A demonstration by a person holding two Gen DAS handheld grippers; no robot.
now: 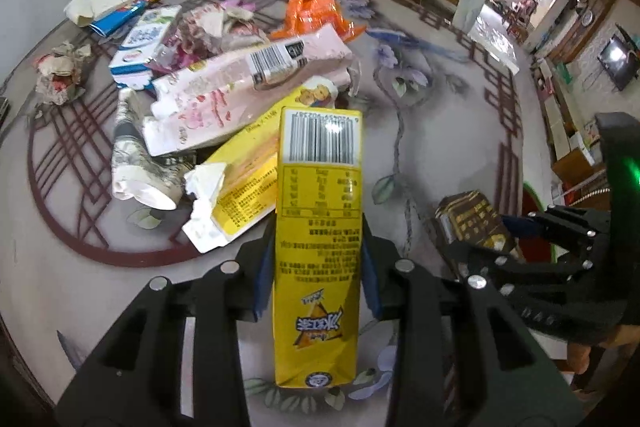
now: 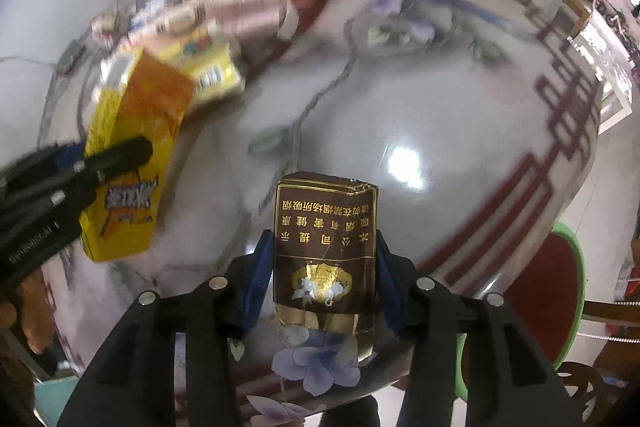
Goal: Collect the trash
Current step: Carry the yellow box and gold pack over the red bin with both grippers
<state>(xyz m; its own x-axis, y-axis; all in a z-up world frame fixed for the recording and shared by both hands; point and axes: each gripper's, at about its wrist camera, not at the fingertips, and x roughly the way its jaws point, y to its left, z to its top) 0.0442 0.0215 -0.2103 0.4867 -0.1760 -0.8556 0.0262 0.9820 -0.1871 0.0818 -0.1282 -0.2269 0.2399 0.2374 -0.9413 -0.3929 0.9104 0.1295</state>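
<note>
Here, in the left wrist view, a yellow drink carton (image 1: 318,247) is pinched by the left gripper (image 1: 316,287), fingers pressed on its two long sides approx. mid-length, barcode end pointing away. It is held above a round patterned worktop (image 1: 440,131). A trash pile w/ a pink wrapper (image 1: 248,87), a torn yellow pack (image 1: 240,183) and an orange bag (image 1: 314,9) is seen beyond it. The right gripper (image 1: 516,231) is seen at right, gripping a brown pack.

In the right wrist view, blurred in parts, a brown cigarette pack (image 2: 325,251) is pinched by the right gripper (image 2: 324,279), fingers closed on its side edges. It is held over the worktop's near edge.

Both items are judged light, thin-walled card: easily crushed, so flat sides are best squeezed gently. The wrapper and bag look limp and slippery; a bunched fold would be gripped best.
</note>
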